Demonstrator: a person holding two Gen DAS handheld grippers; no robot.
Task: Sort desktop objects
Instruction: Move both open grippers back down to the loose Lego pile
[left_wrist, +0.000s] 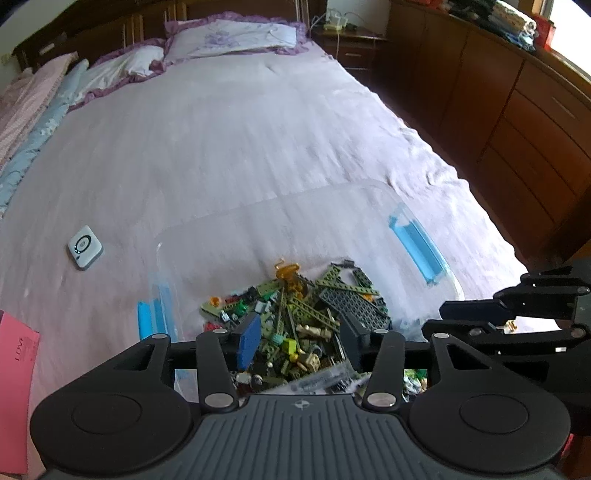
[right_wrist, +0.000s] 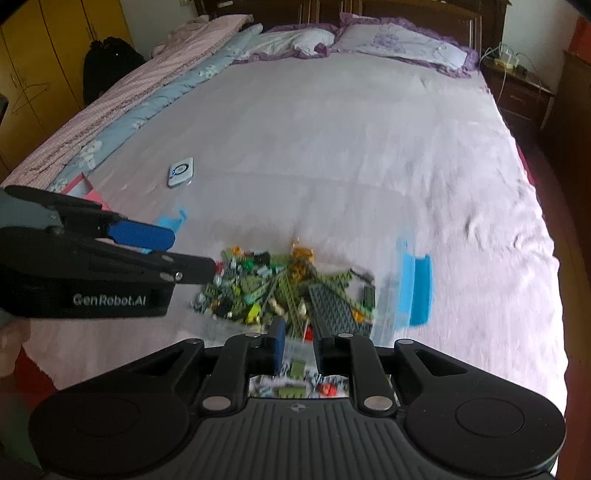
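Hovering at the bottom of the left wrist view, the left gripper (left_wrist: 299, 341) has its blue-padded fingers (left_wrist: 248, 339) spread moderately wide, with nothing pinched between them. Just beyond lies a heap of toy bricks (left_wrist: 295, 317), mostly green and grey, inside a clear plastic box (left_wrist: 258, 221) with blue handles. At lower right of that view the right gripper (left_wrist: 436, 326) reaches in from the side. In the right wrist view its fingers (right_wrist: 277, 345) stand narrowly apart above the near edge of the heap; nothing is gripped. Left of the box sits a pink card (left_wrist: 16, 343), farther up a small white device (left_wrist: 85, 247). Pillows (left_wrist: 232, 37) lie at the top of the bed (left_wrist: 240, 129).
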